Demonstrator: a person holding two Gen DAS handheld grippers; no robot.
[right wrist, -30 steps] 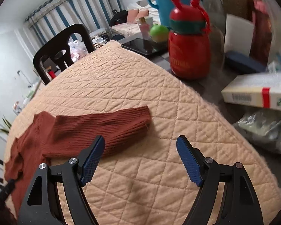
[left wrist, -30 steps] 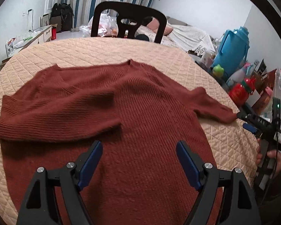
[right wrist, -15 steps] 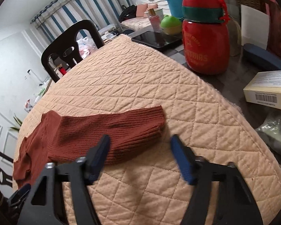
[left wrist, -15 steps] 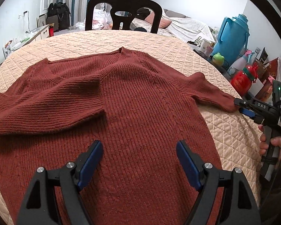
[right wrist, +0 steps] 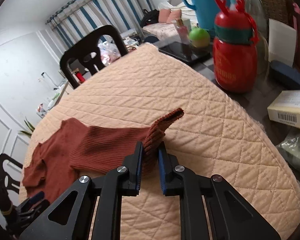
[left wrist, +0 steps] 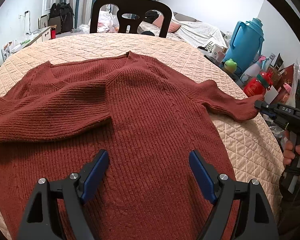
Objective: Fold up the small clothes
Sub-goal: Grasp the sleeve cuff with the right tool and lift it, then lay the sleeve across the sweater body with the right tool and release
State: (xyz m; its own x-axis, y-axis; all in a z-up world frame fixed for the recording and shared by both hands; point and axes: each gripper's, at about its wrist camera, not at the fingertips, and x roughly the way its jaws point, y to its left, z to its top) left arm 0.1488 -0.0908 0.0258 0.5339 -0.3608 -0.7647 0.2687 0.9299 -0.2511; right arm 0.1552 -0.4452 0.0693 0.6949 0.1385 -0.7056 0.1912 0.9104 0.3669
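On the quilted table cover lies the rust sweater, its right cuff clamped by the just-closed right gripper near a red bottle, while the left gripper hangs apart above the hem.

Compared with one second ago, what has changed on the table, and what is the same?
The right gripper has just been closing and now pinches the cuff of the sweater's outstretched sleeve, lifting its end off the quilted cover. Unchanged: the left gripper hovers open above the sweater's body, the other sleeve lies folded across the chest, and the red bottle stands in place.
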